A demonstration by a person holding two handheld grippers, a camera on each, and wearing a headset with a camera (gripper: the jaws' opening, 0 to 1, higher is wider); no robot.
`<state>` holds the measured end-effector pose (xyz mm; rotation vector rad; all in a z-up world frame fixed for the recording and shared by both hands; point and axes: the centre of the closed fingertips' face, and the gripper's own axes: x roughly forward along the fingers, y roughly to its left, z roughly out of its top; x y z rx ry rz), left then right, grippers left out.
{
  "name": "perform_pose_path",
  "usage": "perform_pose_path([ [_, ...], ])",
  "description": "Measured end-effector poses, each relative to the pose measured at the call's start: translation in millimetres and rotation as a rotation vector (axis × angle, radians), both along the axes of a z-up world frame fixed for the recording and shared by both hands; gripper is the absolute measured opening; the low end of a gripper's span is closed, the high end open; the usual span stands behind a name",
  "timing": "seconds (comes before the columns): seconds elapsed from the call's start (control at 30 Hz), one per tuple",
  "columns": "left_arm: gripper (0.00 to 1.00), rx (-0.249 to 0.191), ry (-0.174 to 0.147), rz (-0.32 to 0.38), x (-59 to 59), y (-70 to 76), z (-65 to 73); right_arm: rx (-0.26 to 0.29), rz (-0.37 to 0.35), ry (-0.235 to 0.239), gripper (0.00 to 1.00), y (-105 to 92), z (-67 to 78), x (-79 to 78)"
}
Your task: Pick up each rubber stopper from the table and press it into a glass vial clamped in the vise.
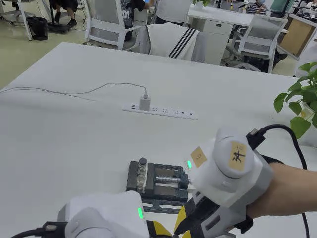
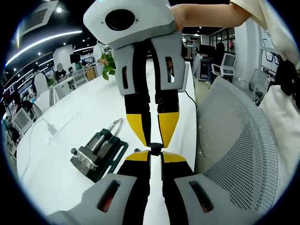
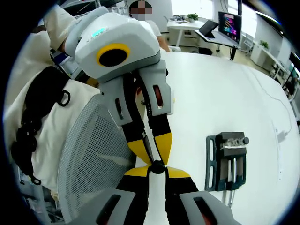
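This is an open-plan office. In the head view a long white table [image 1: 74, 139] carries a power strip [image 1: 161, 111] with a charger [image 1: 144, 103] plugged in, toward 12 o'clock. Beyond it, from 11 to 1 o'clock, stand mesh-backed office chairs [image 1: 106, 22], further desks [image 1: 223, 17] and people [image 1: 171, 10]. A potted plant [image 1: 302, 99] sits at 3 o'clock. The right gripper view shows a lit monitor [image 3: 228, 23] at 1 o'clock. The left gripper view shows ceiling strip lights [image 2: 47, 40] at 10 o'clock.
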<state>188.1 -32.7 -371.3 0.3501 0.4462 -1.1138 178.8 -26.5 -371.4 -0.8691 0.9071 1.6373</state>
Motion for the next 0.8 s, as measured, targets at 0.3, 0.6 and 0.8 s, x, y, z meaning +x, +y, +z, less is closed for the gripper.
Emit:
perform_pose_path([
  [0.3,0.04,-0.053,0.024,0.072,5.9,7.4,3.2,0.1,-0.037,-0.036,0.12,1.0,9.0,13.4],
  [0.6,0.04,-0.108,0.042,0.115,8.3,10.8,7.7,0.194,-0.047,-0.024,0.1,3.5,16.7,9.4],
  [0.8,0.04,-0.114,0.029,0.103,7.4,7.5,12.1,0.187,-0.024,-0.027,0.12,4.8,14.6,6.9],
])
